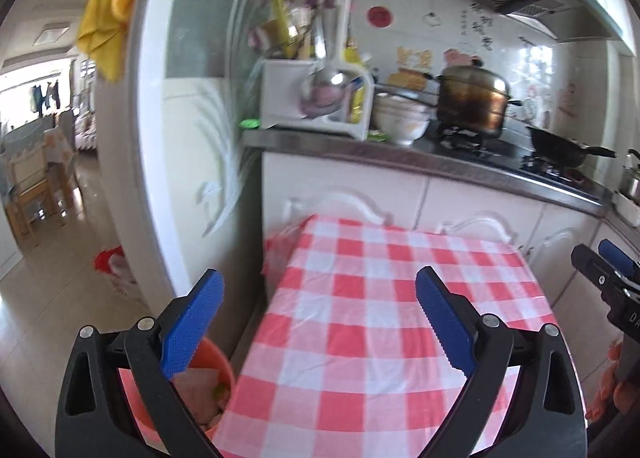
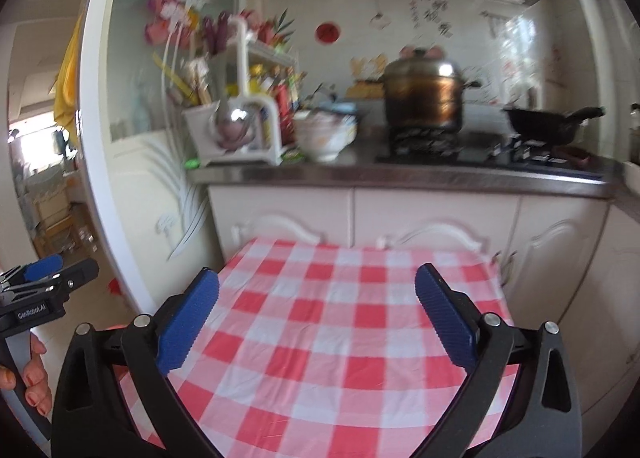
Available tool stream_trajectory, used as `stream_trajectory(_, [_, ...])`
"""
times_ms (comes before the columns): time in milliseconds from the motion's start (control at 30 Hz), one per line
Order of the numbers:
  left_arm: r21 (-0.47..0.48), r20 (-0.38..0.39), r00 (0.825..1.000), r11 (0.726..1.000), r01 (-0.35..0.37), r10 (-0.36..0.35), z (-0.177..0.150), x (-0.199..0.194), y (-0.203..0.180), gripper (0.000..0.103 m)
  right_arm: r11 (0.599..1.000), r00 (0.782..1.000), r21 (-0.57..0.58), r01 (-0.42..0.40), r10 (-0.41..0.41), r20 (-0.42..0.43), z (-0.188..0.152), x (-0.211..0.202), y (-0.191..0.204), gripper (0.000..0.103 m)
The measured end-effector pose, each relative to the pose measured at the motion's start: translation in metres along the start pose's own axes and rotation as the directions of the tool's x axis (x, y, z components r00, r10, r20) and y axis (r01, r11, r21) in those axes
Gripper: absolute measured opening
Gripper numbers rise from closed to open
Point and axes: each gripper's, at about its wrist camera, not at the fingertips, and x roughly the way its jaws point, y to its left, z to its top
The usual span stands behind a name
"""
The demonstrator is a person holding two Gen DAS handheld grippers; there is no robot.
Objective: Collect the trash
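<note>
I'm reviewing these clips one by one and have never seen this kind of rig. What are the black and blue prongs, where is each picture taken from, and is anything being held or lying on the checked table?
There is no robot here. A person holds a two-finger gripper in each hand, and each gripper carries a fisheye camera looking out along its fingers. One picture is from the left gripper, the other from the right gripper. Both stand open and hold nothing. Each also shows at the edge of the other's picture. Below them is a table with a red and white checked cloth; no item shows on the part in view. Beside the table, on the floor, is an orange bin with something in it. Behind is a kitchen counter with a pot.
</note>
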Motion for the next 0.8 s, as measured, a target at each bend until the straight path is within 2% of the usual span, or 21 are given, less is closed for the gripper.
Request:
stream_trajectory(133, [0.034, 0.023, 0.997, 0.997, 0.075, -0.076, 0.013, -0.017, -0.034, 0.096, 0.997, 0.994, 0.019, 0.077, -0.078, 0.081, 0.012, -0.039, -0.023, 0.099])
stream_trajectory(300, [0.073, 0.047, 0.991, 0.989, 0.125, -0.128, 0.022, -0.037, -0.069, 0.096, 0.987, 0.974, 0.052, 0.154, -0.160, 0.161, 0.021, -0.080, -0.049, 0.099])
stream_trajectory(467, [0.106, 0.029, 0.983, 0.978, 0.177, -0.181, 0.025, -0.050, -0.099, 0.096, 0.975, 0.951, 0.080, 0.209, -0.222, 0.215, 0.022, -0.116, -0.068, 0.099])
stream_trajectory(600, [0.138, 0.005, 0.976, 0.967, 0.214, -0.217, 0.023, -0.056, -0.122, 0.096, 0.965, 0.936, 0.098, 0.241, -0.258, 0.238, 0.020, -0.133, -0.080, 0.099])
stream_trajectory(800, [0.192, 0.008, 0.978, 0.960, 0.203, -0.209, 0.022, -0.051, -0.145, 0.096, 0.955, 0.925, 0.123, 0.270, -0.293, 0.243, 0.016, -0.130, -0.095, 0.099])
